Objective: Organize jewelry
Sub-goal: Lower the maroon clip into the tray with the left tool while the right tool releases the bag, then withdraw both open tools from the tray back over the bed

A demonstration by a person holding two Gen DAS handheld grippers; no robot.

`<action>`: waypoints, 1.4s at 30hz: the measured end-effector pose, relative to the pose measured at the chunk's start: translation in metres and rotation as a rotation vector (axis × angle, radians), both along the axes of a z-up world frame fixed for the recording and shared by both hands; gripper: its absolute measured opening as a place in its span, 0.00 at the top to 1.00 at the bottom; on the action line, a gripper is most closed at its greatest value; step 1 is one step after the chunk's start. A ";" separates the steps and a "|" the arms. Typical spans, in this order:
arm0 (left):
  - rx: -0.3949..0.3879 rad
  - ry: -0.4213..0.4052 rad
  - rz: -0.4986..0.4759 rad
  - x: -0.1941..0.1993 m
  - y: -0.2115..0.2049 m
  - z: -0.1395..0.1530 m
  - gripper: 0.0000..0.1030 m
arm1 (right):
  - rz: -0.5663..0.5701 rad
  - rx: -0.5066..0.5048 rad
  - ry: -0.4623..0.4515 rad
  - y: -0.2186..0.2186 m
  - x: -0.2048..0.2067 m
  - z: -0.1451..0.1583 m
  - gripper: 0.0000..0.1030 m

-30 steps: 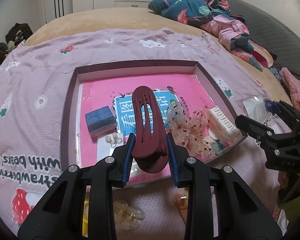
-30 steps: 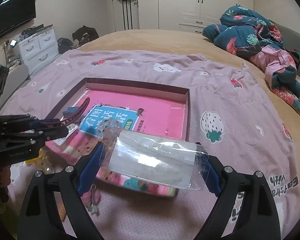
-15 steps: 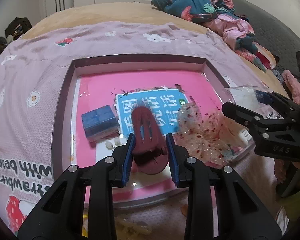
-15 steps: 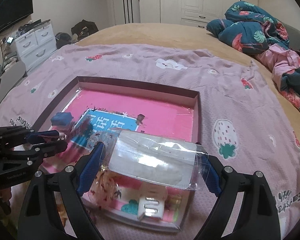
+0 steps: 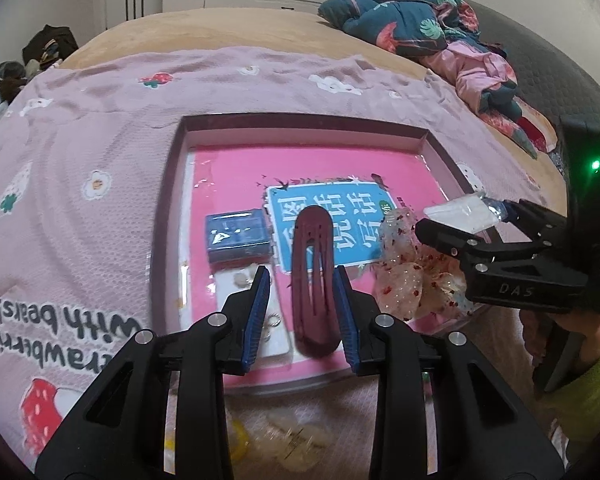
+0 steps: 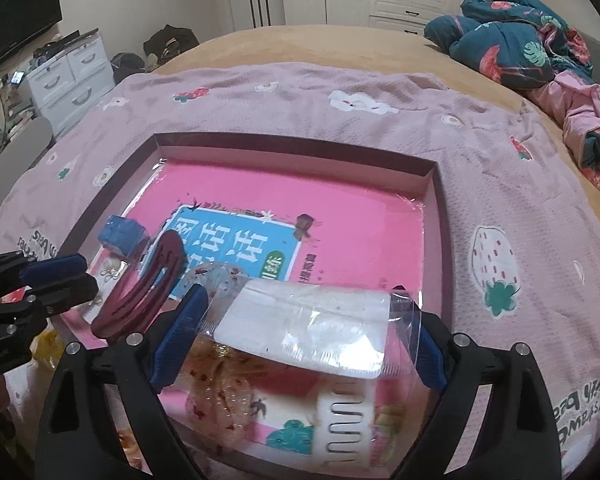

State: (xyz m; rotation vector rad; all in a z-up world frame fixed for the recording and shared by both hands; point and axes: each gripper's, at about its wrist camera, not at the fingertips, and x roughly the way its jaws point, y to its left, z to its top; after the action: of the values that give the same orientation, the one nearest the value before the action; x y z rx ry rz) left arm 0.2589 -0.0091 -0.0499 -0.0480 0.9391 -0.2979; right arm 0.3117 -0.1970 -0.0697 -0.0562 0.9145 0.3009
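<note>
Our left claw (image 5: 300, 304) has lowered and parted around the maroon plastic hair clip (image 5: 313, 280) lying in the shallow pink-lined box (image 5: 300, 124); our right claw (image 6: 300, 340) stays clamped on the clear plastic bag (image 6: 304, 328).

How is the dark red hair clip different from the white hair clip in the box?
The dark red hair clip is long and slim with a rounded tip; the white hair clip is shorter and blockier with comb-like slots. The red one lies between the left gripper fingers, which have let go; the white one lies under the clear bag that the right gripper holds. Both rest in the box.
</note>
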 end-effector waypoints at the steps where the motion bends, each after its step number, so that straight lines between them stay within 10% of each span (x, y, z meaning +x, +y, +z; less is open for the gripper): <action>1: -0.001 0.000 0.003 -0.001 0.001 0.001 0.72 | -0.001 0.000 0.000 0.000 -0.001 0.000 0.11; 42: 0.013 -0.118 0.091 -0.124 0.046 0.053 0.27 | 0.005 0.048 -0.163 -0.009 -0.159 0.083 0.05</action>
State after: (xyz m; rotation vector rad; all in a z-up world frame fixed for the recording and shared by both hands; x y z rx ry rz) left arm 0.1345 0.0367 0.0030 -0.0601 0.8191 -0.2081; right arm 0.1530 -0.2059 0.0135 -0.0379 0.7457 0.3178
